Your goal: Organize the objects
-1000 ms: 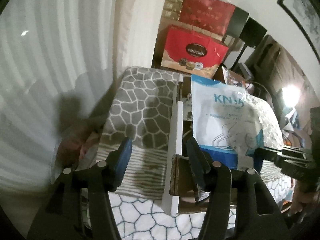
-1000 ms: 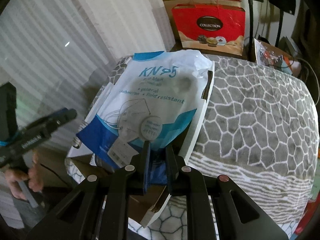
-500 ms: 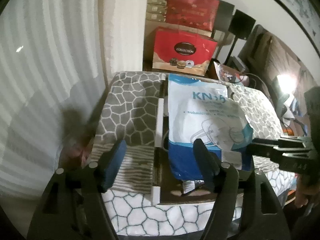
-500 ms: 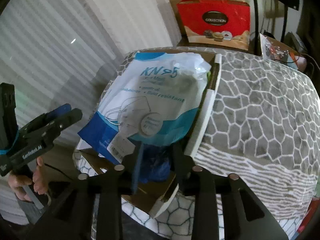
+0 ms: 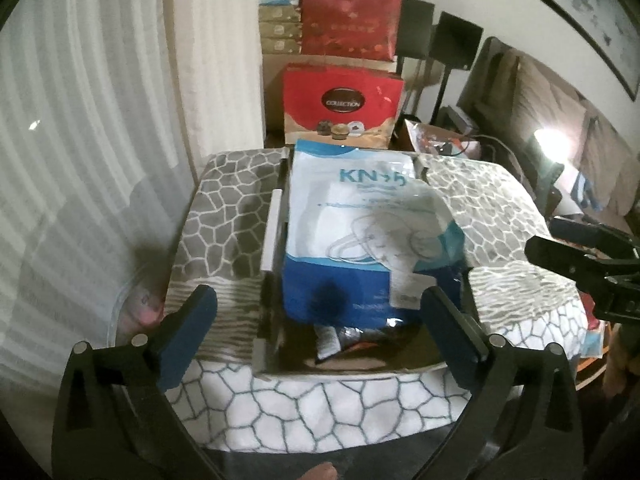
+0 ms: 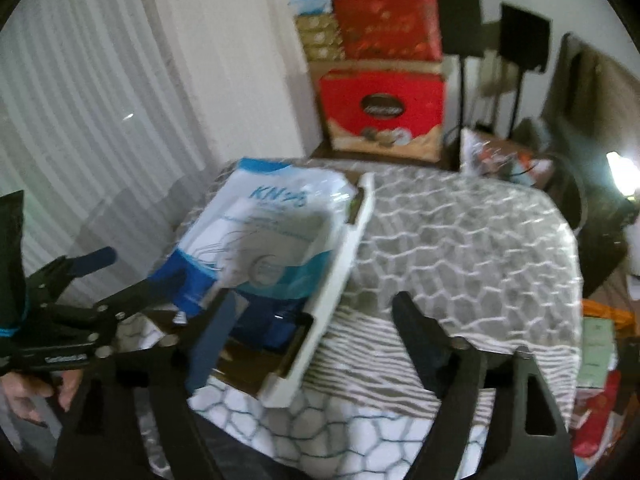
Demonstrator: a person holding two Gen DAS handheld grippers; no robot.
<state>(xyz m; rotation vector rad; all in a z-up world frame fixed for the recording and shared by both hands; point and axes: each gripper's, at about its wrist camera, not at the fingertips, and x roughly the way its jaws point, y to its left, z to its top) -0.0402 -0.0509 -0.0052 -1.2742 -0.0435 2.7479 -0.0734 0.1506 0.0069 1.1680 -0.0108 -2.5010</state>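
Observation:
A white and blue KN95 mask bag (image 5: 360,232) lies in an open cardboard box (image 5: 272,240) with white flaps, on a table with a grey patterned cloth (image 5: 224,208). The bag (image 6: 264,240) and box (image 6: 336,280) also show in the right wrist view. My left gripper (image 5: 320,320) is open and empty, held back in front of the box's near end. My right gripper (image 6: 316,320) is open and empty, pulled back near the box's right flap. The right gripper shows at the right of the left wrist view (image 5: 580,256). The left gripper shows at the left of the right wrist view (image 6: 100,280).
Red gift boxes (image 5: 340,108) are stacked behind the table. White curtains (image 5: 80,120) hang on the left. A lamp (image 5: 550,140) glows at the right, with clutter (image 5: 440,140) beside the table. Small items (image 5: 340,340) lie in the box's near end.
My right gripper opened, let go of the mask bag and drew back. The bag now rests in the box. My left gripper backed away from the box and opened wider.

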